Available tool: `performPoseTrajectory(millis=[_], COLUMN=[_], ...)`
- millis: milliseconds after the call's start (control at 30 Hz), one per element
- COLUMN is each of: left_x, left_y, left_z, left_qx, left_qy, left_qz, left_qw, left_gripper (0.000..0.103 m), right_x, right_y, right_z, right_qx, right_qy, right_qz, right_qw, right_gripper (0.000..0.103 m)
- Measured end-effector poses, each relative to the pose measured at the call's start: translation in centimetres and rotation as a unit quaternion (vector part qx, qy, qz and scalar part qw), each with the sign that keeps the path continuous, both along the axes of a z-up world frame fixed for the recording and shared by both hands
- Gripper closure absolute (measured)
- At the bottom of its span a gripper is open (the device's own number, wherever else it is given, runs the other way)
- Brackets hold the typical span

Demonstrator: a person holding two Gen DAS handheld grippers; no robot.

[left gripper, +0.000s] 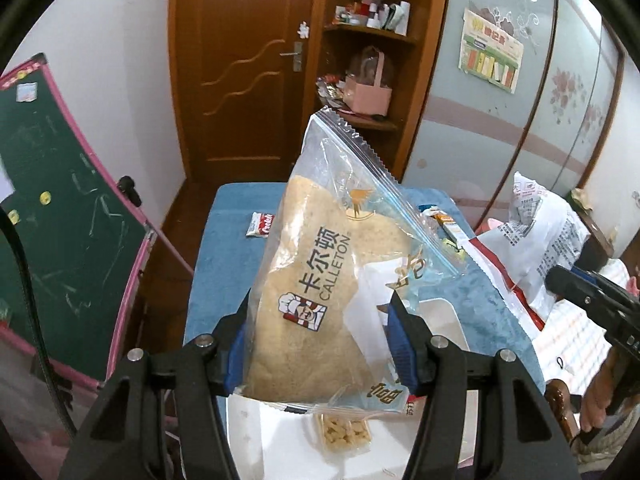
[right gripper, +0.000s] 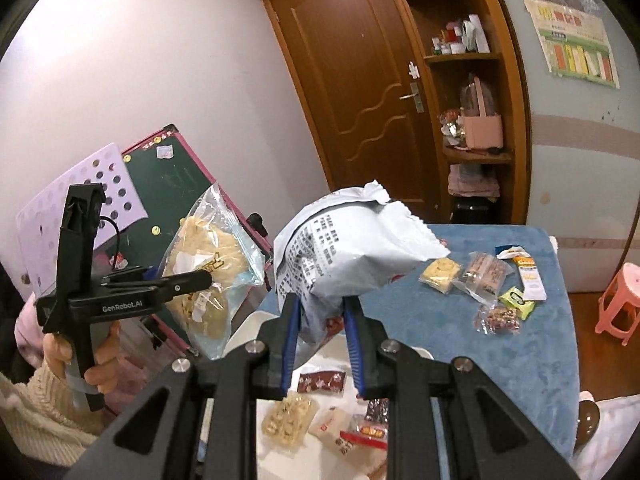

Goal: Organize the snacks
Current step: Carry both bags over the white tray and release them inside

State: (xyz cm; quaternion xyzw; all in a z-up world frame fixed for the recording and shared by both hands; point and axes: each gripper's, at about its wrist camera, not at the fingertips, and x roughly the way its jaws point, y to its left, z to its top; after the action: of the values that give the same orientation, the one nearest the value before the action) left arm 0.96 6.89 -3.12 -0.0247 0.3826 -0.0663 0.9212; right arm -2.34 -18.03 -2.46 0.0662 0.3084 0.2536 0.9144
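My left gripper (left gripper: 318, 316) is shut on a clear Calleton bread bag (left gripper: 320, 280) and holds it upright above the white tray (left gripper: 444, 312). The bread bag also shows at the left of the right wrist view (right gripper: 208, 272). My right gripper (right gripper: 320, 312) is shut on a white and red snack bag (right gripper: 344, 252), raised above the tray (right gripper: 248, 328). That snack bag shows at the right of the left wrist view (left gripper: 540, 236). Several small snack packets (right gripper: 312, 412) lie in the tray under the grippers.
A blue-covered table (right gripper: 480, 344) holds several loose packets (right gripper: 484, 276) on its far right and one small red and white packet (left gripper: 260, 225) at the far left. A green chalkboard (left gripper: 60, 208) leans at the left. A pink stool (right gripper: 620, 300) stands at the right.
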Motion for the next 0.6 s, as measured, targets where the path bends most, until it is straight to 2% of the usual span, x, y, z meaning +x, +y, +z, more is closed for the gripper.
performPoseTrajectory(millis=[167, 267, 433, 600], left_x=[-1.5, -1.8, -2.1, -2.1], left_y=[-1.5, -2.7, -3.7, -3.0], left_z=[-2.2, -3.9, -6.6, -8.3], left_qx=[0.011, 0.027, 0.044, 0.031], left_qy=[0.005, 0.015, 0.051, 0.08], left_qz=[0.017, 0.024, 0.022, 0.035], left_qw=[0.9998, 0.9993, 0.9975, 0.9957], left_gripper=[0.045, 0.045, 0.045, 0.045], right_x=[-2.2, -3.2, -4.1, -4.7], right_y=[0.9, 2.4, 4.2, 5.5], right_z=[-0.8, -1.9, -3.7, -4.9], right_qx=[-0.009, -0.052, -0.092, -0.123], right_qy=[-0.001, -0.007, 0.001, 0.012], right_qz=[0.016, 0.019, 0.038, 0.053], right_qw=[1.0, 0.998, 0.995, 0.991], right_gripper=[0.08, 0.08, 0.08, 0.08])
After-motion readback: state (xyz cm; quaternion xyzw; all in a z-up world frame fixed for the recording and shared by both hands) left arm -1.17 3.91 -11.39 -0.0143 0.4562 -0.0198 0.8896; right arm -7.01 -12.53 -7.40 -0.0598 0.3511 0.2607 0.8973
